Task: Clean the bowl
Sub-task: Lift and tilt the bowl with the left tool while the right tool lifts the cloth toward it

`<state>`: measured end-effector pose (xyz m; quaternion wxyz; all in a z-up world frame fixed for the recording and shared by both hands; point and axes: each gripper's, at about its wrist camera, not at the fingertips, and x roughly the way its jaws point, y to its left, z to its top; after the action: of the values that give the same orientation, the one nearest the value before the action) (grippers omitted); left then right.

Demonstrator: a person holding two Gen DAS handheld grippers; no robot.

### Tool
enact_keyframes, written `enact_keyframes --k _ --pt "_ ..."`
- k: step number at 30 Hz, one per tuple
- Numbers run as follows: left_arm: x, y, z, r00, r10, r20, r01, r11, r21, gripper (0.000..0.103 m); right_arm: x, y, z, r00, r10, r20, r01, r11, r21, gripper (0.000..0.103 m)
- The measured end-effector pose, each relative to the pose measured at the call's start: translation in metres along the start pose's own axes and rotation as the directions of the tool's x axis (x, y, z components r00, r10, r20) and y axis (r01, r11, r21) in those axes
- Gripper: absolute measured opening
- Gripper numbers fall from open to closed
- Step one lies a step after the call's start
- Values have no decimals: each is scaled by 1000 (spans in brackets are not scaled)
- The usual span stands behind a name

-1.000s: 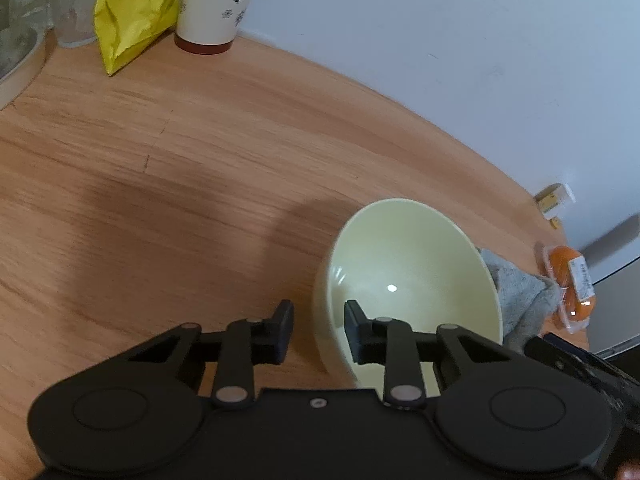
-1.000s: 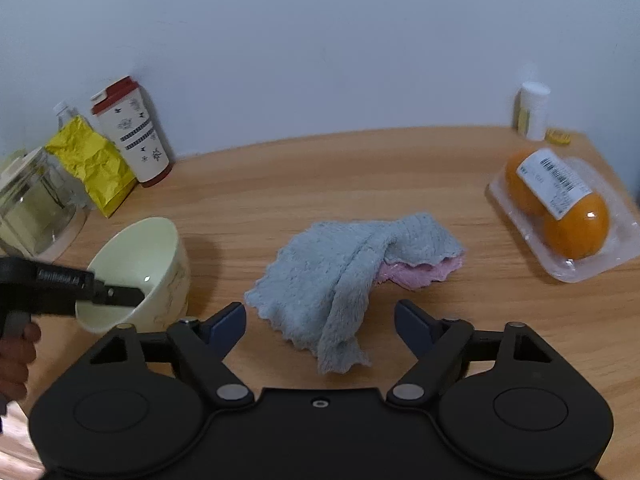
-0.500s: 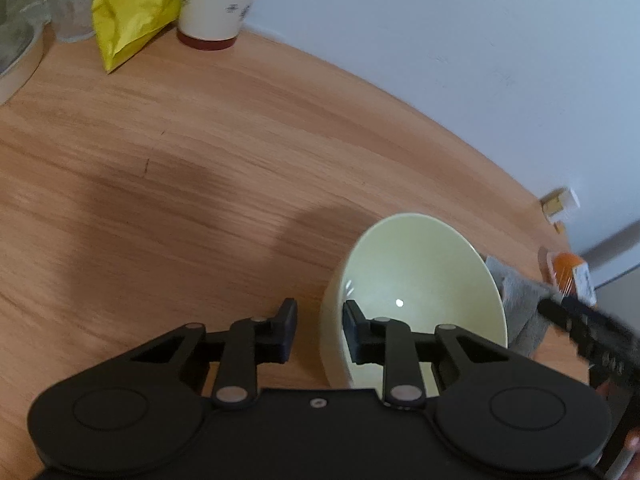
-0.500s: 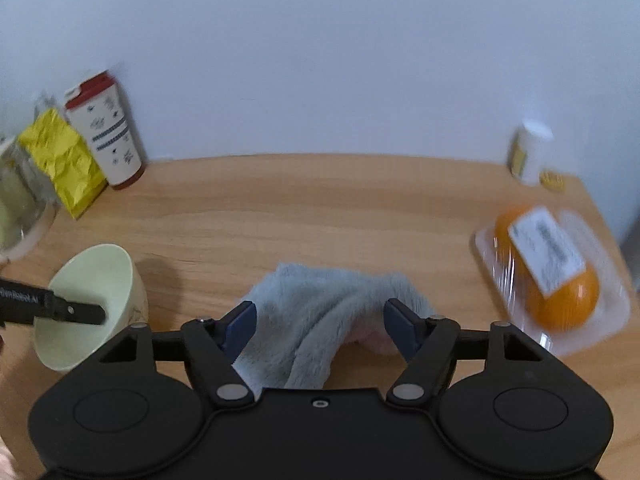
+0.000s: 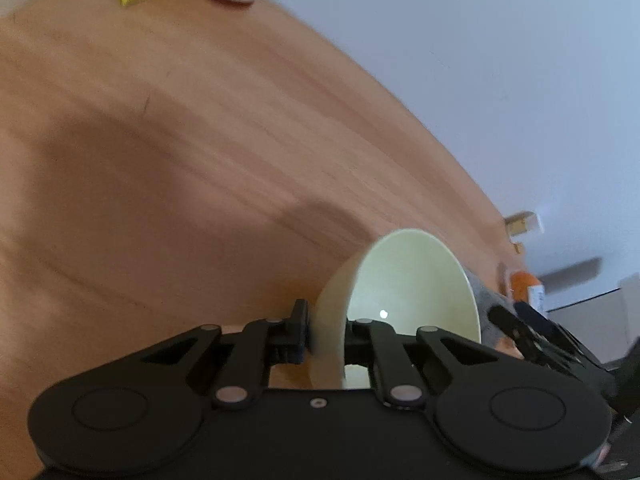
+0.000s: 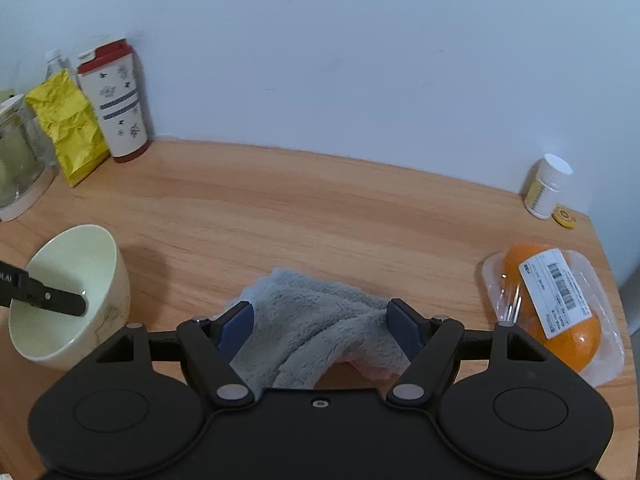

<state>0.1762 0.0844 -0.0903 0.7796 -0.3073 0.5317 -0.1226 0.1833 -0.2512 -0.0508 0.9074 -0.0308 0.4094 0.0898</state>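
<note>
A pale yellow bowl (image 5: 416, 292) is pinched at its rim by my left gripper (image 5: 326, 330), one finger outside the wall and one inside, and it is tilted on its side. It also shows in the right wrist view (image 6: 68, 292) at the left of the wooden table, with a left finger (image 6: 52, 300) inside it. A grey cloth (image 6: 316, 320) with a pink underside lies crumpled on the table. My right gripper (image 6: 322, 322) is open, its blue pads (image 6: 236, 326) on either side of the cloth.
A tray of wrapped oranges (image 6: 556, 312) sits at the right. A white pill bottle (image 6: 546, 186) stands at the back right. A red-and-white carton (image 6: 116, 100), a yellow bag (image 6: 66, 124) and a glass jar (image 6: 16, 160) stand at the back left.
My left gripper has closed on the bowl's rim and tipped the bowl. My right gripper has come down over the cloth, so its fingers now straddle it.
</note>
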Motion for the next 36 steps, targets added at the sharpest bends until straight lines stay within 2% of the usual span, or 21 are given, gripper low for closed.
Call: enact_keyframes --k 4,10,14,17,19,21,23,24,28,36 --pt "-3 6 -1 1000 -2 22 3 999 -45 11 12 -7 5 999 8 -54 -8 1000 12 78" --pt "-10 11 7 998 -29 56 34 995 -94 11 34 4 -4 991 -8 -131 -2 997 -74 72" --pt "-13 10 14 996 -40 78 50 990 -131 11 29 10 -10 993 -55 -104 45 995 -94 38" --pt "-14 7 19 994 -51 101 68 983 -169 11 25 9 -10 994 -54 -96 48 997 -64 28" --pt "-14 6 20 992 -59 113 80 978 -191 11 17 -1 -9 996 14 -83 -13 1000 22 26" --pt "-13 3 21 990 -60 126 86 974 -210 11 3 -8 -14 992 121 -35 -115 984 134 26" --pt "-13 3 23 989 -61 138 91 969 -228 11 -16 -5 -24 971 232 56 -238 948 210 26" --pt "-11 2 24 988 -61 143 94 966 -240 11 -30 3 -33 945 301 131 -324 915 241 26" --pt "-7 -2 24 985 -60 161 103 956 -276 11 -52 40 -55 913 345 217 -391 894 221 26" --pt "-7 -2 16 983 -33 182 89 947 -309 11 -72 77 -62 891 353 287 -398 910 117 26"
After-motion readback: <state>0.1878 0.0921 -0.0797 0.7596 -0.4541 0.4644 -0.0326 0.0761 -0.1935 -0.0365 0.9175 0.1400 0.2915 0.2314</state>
